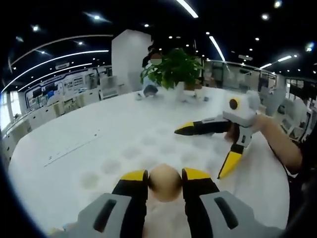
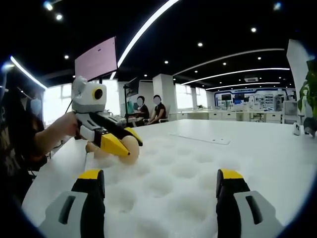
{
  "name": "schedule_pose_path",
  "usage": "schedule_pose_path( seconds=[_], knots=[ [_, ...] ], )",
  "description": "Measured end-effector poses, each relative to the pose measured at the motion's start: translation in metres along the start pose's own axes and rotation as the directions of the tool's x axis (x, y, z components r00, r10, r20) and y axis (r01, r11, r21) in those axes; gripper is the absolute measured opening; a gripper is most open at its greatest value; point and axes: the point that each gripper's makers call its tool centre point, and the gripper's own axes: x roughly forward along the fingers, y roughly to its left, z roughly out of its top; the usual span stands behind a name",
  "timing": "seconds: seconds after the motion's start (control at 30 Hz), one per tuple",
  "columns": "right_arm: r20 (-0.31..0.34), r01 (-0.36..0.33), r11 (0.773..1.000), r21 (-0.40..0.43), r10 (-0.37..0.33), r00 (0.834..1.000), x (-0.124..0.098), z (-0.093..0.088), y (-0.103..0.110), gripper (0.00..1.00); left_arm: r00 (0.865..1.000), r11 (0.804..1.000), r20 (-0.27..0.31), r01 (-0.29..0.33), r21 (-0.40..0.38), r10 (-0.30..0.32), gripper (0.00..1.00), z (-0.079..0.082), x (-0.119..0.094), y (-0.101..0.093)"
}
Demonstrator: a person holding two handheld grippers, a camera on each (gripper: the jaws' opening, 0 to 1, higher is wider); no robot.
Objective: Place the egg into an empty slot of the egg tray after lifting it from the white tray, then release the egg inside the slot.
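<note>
Clearly, our left gripper (image 1: 165, 181) had its yellow-tipped jaws clenched on the smooth tan egg (image 1: 165, 182), held just above the white dimpled egg tray (image 2: 183, 183). Our right gripper (image 2: 161, 186) hung over that tray, jaws spread wide with nothing between them.

We note a leafy potted plant (image 1: 174, 69) at upper centre of the left gripper view, standing on the white desk (image 1: 79, 134). In the right gripper view, a pink screen (image 2: 96, 58) hangs at upper left; two seated people (image 2: 151, 110) sit beyond the desk's far edge, left of centre.
</note>
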Motion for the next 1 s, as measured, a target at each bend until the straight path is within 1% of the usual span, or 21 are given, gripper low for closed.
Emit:
schedule_pose_path(
  seconds=[0.17,0.33,0.53,0.63,0.87,1.0],
  knots=[
    [0.001,0.000,1.000,0.000,0.000,1.000,0.000,0.000,0.000,0.97,1.000,1.000,-0.001,-0.005,-0.012,0.005,0.28,-0.003,0.000,0.003],
    [0.001,0.000,1.000,0.000,0.000,1.000,0.000,0.000,0.000,0.97,1.000,1.000,0.005,-0.012,-0.026,0.012,0.28,-0.002,-0.001,0.005],
    [0.002,-0.001,1.000,0.001,0.001,1.000,0.000,0.000,0.001,0.97,1.000,1.000,0.017,-0.022,-0.019,0.023,0.28,-0.001,-0.004,0.006],
    [0.002,-0.001,1.000,0.001,0.001,1.000,0.000,0.000,0.001,0.97,0.999,0.999,0.029,-0.021,-0.029,0.021,0.28,0.002,-0.007,0.009],
    [0.001,0.000,1.000,0.001,0.000,1.000,0.000,-0.001,0.001,0.97,0.997,0.998,0.059,-0.048,-0.029,0.050,0.28,0.012,-0.021,0.014],
    [0.001,0.001,1.000,0.000,-0.001,1.000,0.000,-0.001,0.001,0.97,0.996,0.997,0.066,-0.064,-0.031,0.066,0.28,0.012,-0.028,0.020]
  ],
)
